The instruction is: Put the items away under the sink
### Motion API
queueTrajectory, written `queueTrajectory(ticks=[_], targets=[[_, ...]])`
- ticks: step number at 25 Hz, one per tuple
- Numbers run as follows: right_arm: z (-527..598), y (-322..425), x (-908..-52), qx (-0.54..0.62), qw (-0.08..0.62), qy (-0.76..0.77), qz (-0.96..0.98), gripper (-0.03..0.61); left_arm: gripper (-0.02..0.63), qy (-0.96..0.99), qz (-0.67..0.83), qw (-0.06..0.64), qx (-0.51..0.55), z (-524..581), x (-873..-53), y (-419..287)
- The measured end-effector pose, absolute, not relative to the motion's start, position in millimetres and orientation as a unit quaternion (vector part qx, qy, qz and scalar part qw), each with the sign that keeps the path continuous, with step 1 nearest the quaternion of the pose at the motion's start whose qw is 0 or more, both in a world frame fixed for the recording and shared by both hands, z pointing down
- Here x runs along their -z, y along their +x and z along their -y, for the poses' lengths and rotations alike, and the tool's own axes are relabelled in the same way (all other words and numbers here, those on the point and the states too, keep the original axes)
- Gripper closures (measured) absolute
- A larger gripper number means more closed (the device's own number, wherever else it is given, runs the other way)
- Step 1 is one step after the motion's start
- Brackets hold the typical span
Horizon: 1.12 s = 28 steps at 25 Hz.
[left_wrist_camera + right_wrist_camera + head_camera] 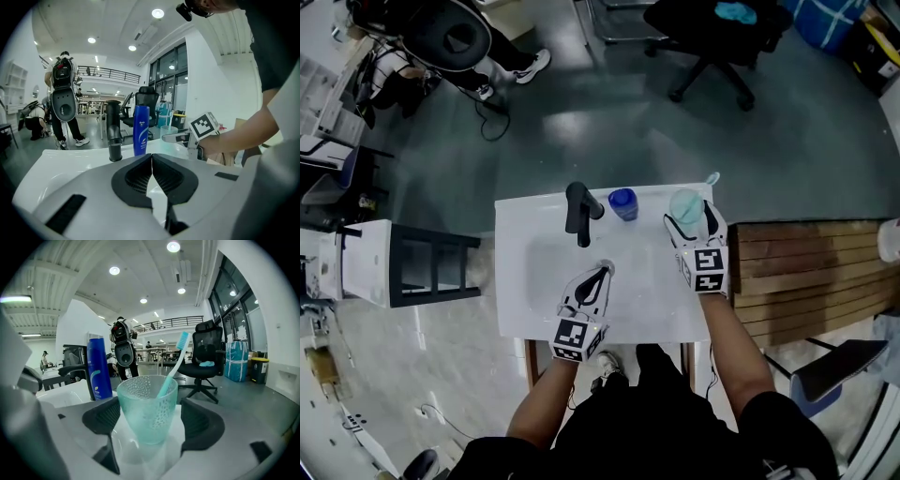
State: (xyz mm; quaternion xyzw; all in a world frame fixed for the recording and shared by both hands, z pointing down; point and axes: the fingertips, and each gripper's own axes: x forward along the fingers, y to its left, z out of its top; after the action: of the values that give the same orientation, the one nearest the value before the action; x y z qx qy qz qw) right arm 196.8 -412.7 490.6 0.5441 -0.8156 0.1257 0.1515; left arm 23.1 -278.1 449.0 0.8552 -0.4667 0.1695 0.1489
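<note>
1. Teal plastic, speckled and see-through: the cup [146, 411] stands upright on the far right corner of the white sink [512, 281], with a toothbrush [172, 363] leaning out of it toward the far right.
2. Right gripper [692, 223] is right at it, jaws spread wide with the cup standing between them. The right pad is clear of the cup. The left pad looks just off the cup's wall, though that gap is too thin to be sure.
3. Left gripper [602, 273] hovers over the middle of the basin, jaws pressed together with nothing between them.
4. Close company on the far rim: a blue bottle [622, 203] stands upright just left of the cup, apart from it, and the black tap [579, 214] rises left of that.
5. Around the sink, a wooden slatted bench [806, 272] sits hard against the right side and a black open frame [431, 267] stands to the left.
6. Far off on the grey floor there is a black office chair [712, 37] and a person with a backpack [63, 75].
</note>
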Motion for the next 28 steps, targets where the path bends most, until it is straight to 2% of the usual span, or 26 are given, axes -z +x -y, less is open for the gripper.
queueTrajectory(ticks=[28], targets=[[407.1,194.1,-456.7,-0.076,0.137,0.568,0.808,0.196,0.592,0.852,0.482,0.145,-0.144,249.7,-436.1,9.5]])
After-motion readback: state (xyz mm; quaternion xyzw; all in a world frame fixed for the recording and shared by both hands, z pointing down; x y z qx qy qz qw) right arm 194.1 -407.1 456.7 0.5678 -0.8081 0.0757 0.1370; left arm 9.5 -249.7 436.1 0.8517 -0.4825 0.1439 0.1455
